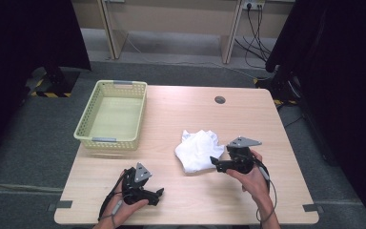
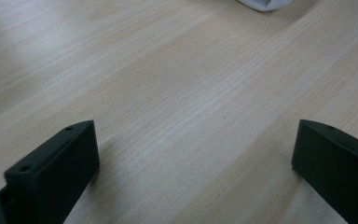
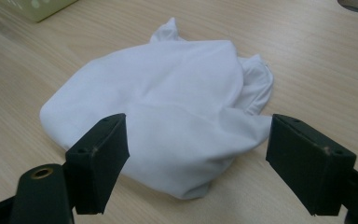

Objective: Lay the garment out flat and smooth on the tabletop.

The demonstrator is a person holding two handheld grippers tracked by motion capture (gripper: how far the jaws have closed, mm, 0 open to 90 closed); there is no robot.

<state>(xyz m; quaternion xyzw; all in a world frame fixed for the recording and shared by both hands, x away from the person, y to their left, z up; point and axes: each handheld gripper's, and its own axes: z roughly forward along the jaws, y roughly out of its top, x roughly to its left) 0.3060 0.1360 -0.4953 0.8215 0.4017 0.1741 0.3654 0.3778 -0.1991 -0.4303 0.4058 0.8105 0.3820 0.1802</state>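
While poised with jaws spread wide at the near edge of the white cloth [image 3: 168, 107], right gripper [image 1: 218, 163] frames the bundle without touching it: nothing yet pinched between the pads. Looks like the approach step of a pick-up, probably with the yellow basket [image 1: 86, 128] at the table's far left as the likely destination, though that is only a guess. Cloth crumpled in a loose heap near the middle of the table [image 1: 181, 195], just beside the right gripper, well apart from the basket. Left gripper [image 1: 158, 193] resting low near the front edge, jaws likewise wide apart over bare wood, holding nothing.

Next move, by judgement: ease forward and down so a thick fold sits between the pads, then close firmly; a shallow bite risks catching a single layer and letting the rest trail or slip. Worth aiming at the bunched middle, not the thin flaps at the far side.

No brand, label or readable writing anywhere on cloth, basket or table.
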